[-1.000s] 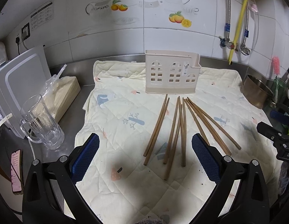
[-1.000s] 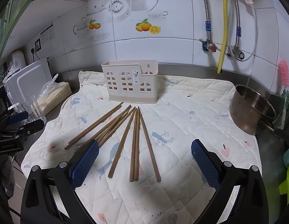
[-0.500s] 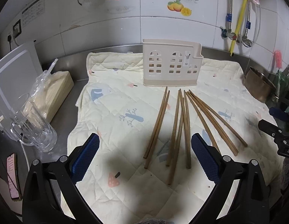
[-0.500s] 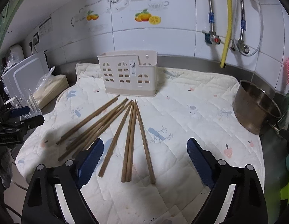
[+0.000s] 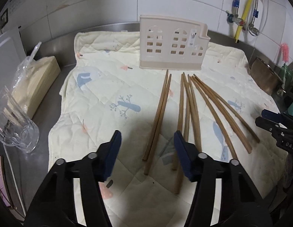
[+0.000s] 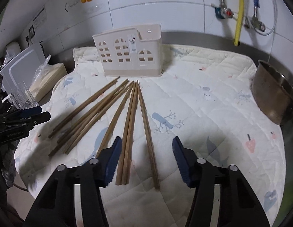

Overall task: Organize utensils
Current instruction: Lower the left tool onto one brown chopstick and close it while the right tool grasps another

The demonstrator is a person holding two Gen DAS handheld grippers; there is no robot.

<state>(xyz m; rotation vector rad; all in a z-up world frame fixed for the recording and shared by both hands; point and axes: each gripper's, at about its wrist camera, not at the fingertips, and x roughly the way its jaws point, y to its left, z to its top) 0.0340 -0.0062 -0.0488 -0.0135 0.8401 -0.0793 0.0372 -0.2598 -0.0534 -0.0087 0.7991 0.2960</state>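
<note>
Several brown wooden chopsticks (image 5: 186,111) (image 6: 116,113) lie fanned out on a cream quilted mat (image 5: 101,98) (image 6: 203,98), their tips toward a beige plastic utensil holder (image 5: 173,43) (image 6: 131,53) standing upright at the back. My left gripper (image 5: 147,141) hovers low over the near ends of the leftmost pair (image 5: 157,121); its jaws are closing, with those two sticks between the pads but untouched. My right gripper (image 6: 146,147) is also closing, straddling three chopsticks (image 6: 131,124) on the right of the fan without pressing them.
A glass mug (image 5: 12,124) and a wrapped beige block (image 5: 35,83) stand left of the mat on the steel counter. A metal pot (image 6: 273,94) sits at the right edge. Pipes and a yellow hose (image 6: 239,13) hang on the tiled wall.
Both grippers have dropped lower and closer to the chopsticks, and both pairs of jaws have narrowed from fully wide to about half. The chopsticks and holder have not moved.
</note>
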